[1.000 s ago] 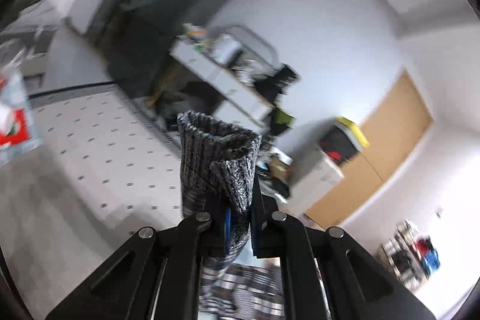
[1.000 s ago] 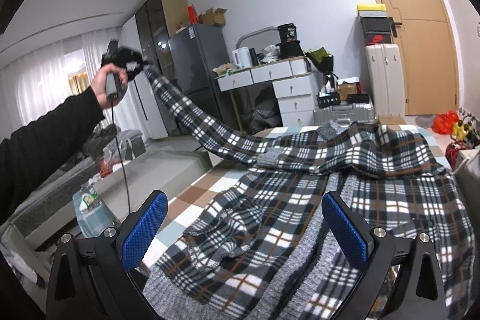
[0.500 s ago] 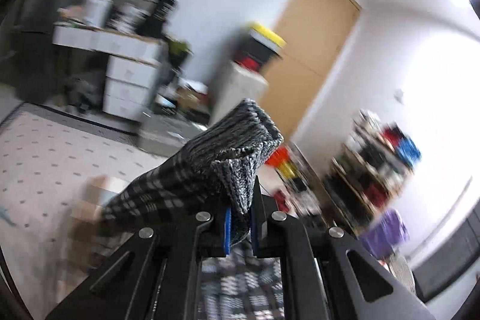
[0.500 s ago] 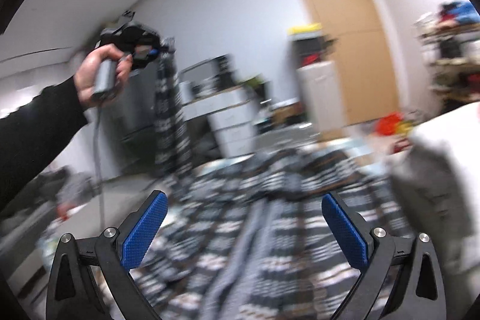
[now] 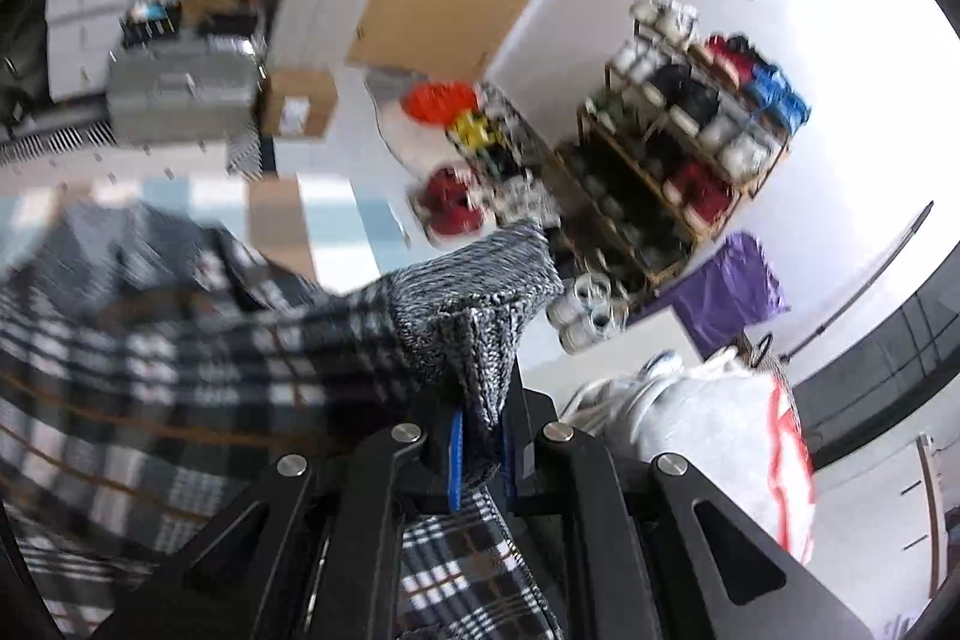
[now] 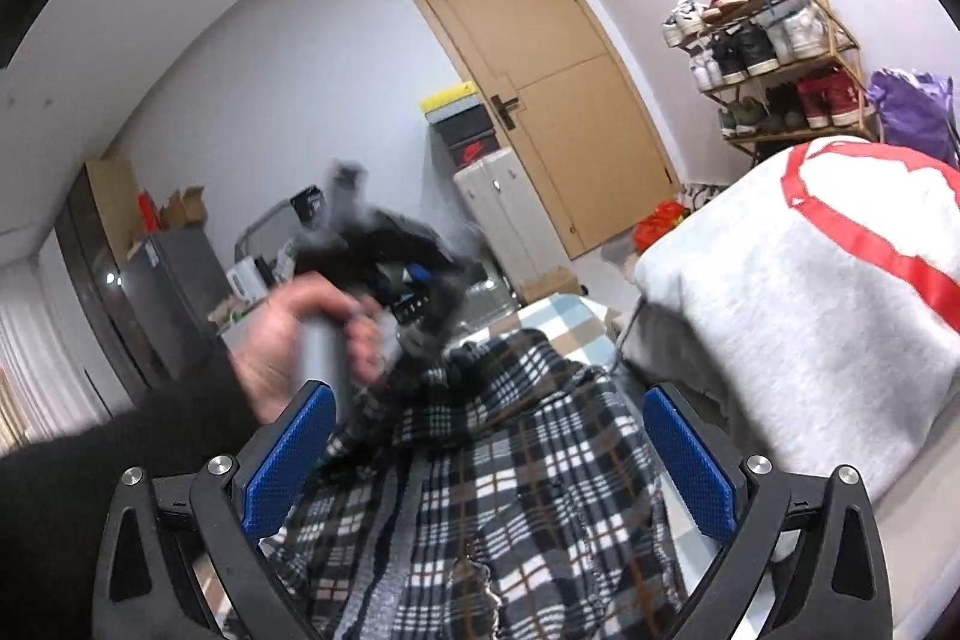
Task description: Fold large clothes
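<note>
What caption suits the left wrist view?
Left gripper shut on the grey knit cuff of a plaid jacket.

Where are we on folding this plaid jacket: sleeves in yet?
Nothing looks finished: the plaid jacket lies open and rumpled. In hand: the left tongs are clamped on the grey knit cuff, holding that sleeve over the body. The right tongs are open and empty. The other sleeve and the body folds remain.

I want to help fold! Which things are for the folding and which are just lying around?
For folding: plaid jacket, its cuff, left gripper, right gripper.
Lying around: grey sweatshirt, shoe rack, door, suitcase.
</note>
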### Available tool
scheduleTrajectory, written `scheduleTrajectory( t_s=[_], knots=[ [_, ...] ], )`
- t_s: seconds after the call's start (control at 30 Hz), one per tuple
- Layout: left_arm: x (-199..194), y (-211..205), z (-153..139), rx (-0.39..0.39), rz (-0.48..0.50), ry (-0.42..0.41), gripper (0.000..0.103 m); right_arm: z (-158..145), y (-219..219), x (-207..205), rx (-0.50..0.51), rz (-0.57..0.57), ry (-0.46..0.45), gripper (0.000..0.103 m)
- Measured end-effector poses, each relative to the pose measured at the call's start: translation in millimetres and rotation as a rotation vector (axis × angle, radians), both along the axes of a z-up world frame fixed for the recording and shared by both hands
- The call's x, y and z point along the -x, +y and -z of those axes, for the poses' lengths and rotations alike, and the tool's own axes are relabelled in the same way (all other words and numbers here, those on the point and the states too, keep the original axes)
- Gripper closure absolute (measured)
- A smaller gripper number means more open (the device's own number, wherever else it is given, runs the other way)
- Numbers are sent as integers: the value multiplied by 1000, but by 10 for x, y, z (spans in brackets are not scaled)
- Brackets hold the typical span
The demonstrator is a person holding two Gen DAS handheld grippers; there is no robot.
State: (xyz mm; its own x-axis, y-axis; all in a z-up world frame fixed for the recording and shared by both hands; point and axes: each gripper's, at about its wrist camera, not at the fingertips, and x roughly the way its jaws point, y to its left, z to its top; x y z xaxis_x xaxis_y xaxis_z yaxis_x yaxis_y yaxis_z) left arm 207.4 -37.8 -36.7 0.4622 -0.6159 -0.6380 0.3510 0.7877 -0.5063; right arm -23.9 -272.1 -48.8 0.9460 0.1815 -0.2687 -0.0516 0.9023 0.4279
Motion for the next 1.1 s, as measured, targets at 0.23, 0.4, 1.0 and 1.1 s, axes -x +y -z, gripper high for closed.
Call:
scheduleTrajectory(
  t_s=[0.23,0.4,1.0,1.1],
  knots=[
    [29,-395,336,-35,47,89,99,-59,-59,42,-37,-21,-44,0],
    [-12,-467,475,-75,82,145,99,-25,19,-35,-21,-53,-15,0],
    [312,996,125,-121,121,92,17,46,103,-110,-10,-119,34,0],
    [257,1106,256,-185,28,88,17,41,147,-112,19,-126,29,0]
  ],
)
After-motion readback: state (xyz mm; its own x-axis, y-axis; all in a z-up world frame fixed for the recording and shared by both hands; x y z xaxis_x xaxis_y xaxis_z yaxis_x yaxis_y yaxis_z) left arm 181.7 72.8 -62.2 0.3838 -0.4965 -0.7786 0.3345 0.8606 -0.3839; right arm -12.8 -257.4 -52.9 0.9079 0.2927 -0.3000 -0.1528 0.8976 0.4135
